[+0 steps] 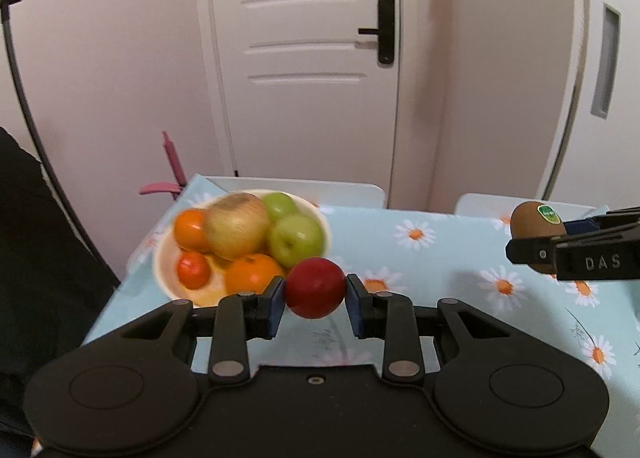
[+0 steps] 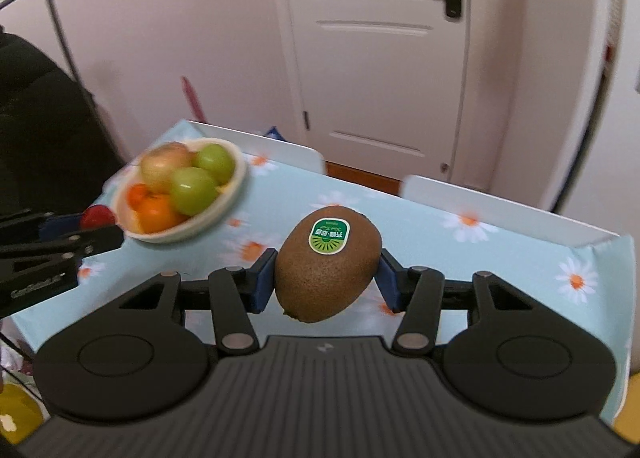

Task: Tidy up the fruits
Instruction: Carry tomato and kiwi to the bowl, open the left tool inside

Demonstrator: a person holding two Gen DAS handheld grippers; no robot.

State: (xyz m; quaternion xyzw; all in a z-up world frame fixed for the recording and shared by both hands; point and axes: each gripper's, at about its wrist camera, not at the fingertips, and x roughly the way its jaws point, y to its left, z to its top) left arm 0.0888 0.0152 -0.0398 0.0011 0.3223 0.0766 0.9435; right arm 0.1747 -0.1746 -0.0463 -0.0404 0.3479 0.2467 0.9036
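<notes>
My left gripper (image 1: 316,300) is shut on a small red fruit (image 1: 315,287) and holds it above the table, just in front and to the right of a cream bowl (image 1: 166,270). The bowl holds oranges (image 1: 252,272), two green apples (image 1: 295,240) and a large yellow fruit (image 1: 237,230). My right gripper (image 2: 327,278) is shut on a brown kiwi (image 2: 326,274) with a green sticker, held above the table to the right of the bowl (image 2: 232,194). The kiwi also shows at the right edge of the left wrist view (image 1: 534,220).
The table has a light blue daisy-print cloth (image 1: 440,270). White chair backs (image 2: 500,206) stand behind its far edge. A white door (image 1: 304,58) and walls lie beyond. A dark object (image 2: 44,130) and a pink item (image 1: 170,170) are to the left.
</notes>
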